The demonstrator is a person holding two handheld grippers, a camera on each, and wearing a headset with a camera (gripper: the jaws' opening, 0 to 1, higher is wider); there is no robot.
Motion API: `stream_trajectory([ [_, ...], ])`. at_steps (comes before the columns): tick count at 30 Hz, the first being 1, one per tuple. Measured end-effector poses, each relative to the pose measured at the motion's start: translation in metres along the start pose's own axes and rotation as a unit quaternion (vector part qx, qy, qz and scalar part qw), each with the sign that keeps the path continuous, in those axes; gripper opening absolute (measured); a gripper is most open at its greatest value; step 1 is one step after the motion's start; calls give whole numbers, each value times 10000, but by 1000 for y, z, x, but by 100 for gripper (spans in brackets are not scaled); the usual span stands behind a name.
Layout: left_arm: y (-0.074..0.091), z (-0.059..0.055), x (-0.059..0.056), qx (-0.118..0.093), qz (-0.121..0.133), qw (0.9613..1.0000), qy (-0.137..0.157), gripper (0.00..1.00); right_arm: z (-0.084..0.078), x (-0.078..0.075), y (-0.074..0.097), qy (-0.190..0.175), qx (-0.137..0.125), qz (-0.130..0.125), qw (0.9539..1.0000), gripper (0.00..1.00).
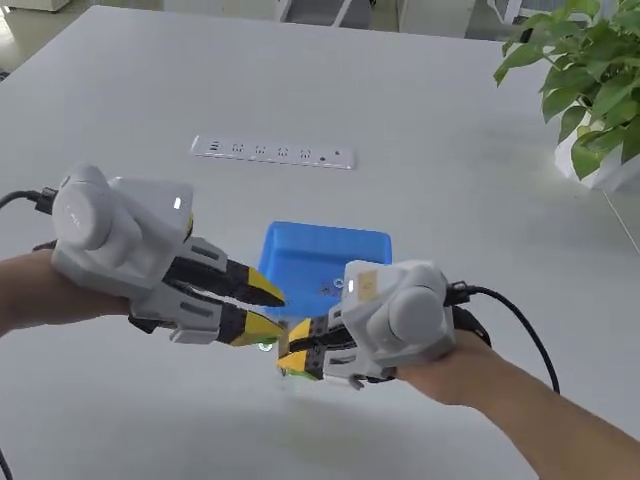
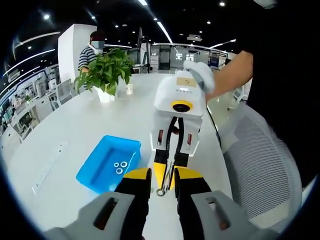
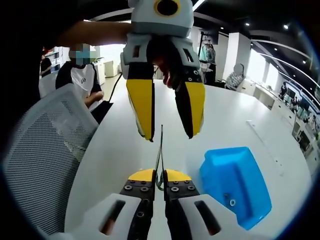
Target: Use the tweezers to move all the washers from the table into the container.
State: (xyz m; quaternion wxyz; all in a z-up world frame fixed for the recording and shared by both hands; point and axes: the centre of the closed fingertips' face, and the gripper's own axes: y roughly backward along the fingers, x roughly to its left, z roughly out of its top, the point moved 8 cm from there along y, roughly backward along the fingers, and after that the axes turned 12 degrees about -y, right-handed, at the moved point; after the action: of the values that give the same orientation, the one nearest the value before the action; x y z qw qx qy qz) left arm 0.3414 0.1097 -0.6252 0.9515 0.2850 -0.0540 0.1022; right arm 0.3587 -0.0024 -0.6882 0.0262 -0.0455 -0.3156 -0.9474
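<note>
- Nearest my lens, the right hand-held gripper (image 3: pixel 160 176) is pressed together on the tweezers (image 3: pixel 161 145), whose thin blades run out toward 12 o'clock.
- Facing it from 12 o'clock, the left hand-held gripper (image 3: pixel 169 137) has its jaws spread, one on either side of the tweezers' far end, and as far as I can tell they are not touching it.
- In the left gripper view a small ring (image 2: pixel 161 192) sits at the tweezers' tip. I take it for a washer, though it is too small to be sure.
- At 12 o'clock of both tips in the head view, just beside them, the blue container (image 1: pixel 290 255) stands on the desk (image 1: pixel 450 170), and several washers (image 2: pixel 119 167) lie in it.
- Whether more washers wait on the desk I cannot tell, because the grippers cover the patch beneath them.
- I judge this to be a carry step. The next move calls for swinging the tip toward 12 o'clock over the container. Then the right squeeze needs easing just enough to drop the ring without letting the tweezers slip.
</note>
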Motion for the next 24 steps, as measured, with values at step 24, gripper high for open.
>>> stream_trajectory([
  [24, 31, -12, -5, -31, 768, 9959, 485, 52, 36, -24, 33, 142, -198, -129, 9996, 6],
])
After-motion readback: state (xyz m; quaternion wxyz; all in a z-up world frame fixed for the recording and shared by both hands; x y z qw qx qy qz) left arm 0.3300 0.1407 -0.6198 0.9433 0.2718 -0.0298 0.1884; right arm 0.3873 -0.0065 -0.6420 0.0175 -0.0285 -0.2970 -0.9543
